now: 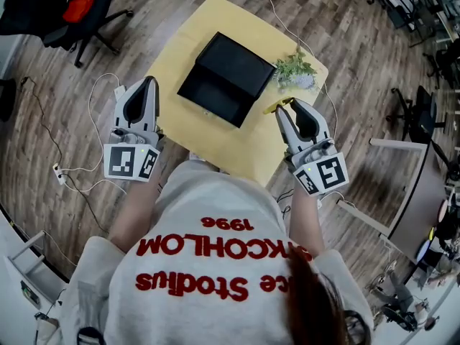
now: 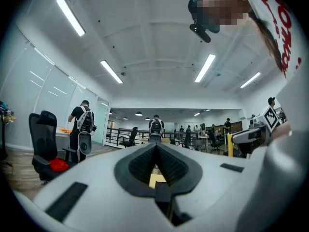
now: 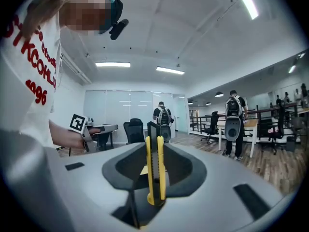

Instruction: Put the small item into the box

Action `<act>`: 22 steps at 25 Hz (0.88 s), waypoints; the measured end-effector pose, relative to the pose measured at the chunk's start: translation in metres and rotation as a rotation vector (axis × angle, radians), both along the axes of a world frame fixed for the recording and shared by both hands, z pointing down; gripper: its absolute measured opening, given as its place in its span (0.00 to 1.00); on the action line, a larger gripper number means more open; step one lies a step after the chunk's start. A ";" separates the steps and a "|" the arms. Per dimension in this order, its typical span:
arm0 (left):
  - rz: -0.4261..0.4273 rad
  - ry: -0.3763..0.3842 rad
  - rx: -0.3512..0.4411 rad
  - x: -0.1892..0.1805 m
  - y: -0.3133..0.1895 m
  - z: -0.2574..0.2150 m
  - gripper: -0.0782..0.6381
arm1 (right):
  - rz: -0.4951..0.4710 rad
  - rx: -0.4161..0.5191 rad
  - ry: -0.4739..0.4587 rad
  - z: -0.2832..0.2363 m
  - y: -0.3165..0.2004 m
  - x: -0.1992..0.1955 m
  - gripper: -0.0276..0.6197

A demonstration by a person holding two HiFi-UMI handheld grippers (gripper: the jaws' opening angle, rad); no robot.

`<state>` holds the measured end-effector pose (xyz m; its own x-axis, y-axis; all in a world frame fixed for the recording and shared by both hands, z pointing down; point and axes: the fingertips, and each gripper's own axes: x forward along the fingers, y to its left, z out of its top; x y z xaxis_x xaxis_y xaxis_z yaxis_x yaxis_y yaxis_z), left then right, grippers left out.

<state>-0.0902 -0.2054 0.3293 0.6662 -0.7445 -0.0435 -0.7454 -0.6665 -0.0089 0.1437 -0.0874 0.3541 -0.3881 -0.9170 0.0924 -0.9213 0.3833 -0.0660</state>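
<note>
A yellow worktop [image 1: 237,149] over wood flooring [image 1: 93,56] carries an open black box [image 1: 226,77]. Just right of the box, the right tool [image 1: 289,110] grips a yellow utility knife [image 3: 155,168] lengthwise along its jaws. Left of the box, the left tool [image 1: 149,83] is closed, empty.

A grey-brown wood-plank floor [image 1: 359,56] lies under a pale yellow square table [image 1: 230,153], with white cables [image 1: 90,113] trailing across the boards. A black swivel office chair [image 1: 86,13] stands well apart from the table. Long white ceiling light strips [image 2: 111,71] glow overhead. A glass partition wall [image 3: 120,108] and a black metal railing [image 2: 116,135] edge the open office.
</note>
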 end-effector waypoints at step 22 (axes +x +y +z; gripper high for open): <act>-0.159 -0.016 -0.092 -0.055 0.011 0.039 0.12 | -0.381 -0.510 0.268 0.194 -0.074 -0.081 0.22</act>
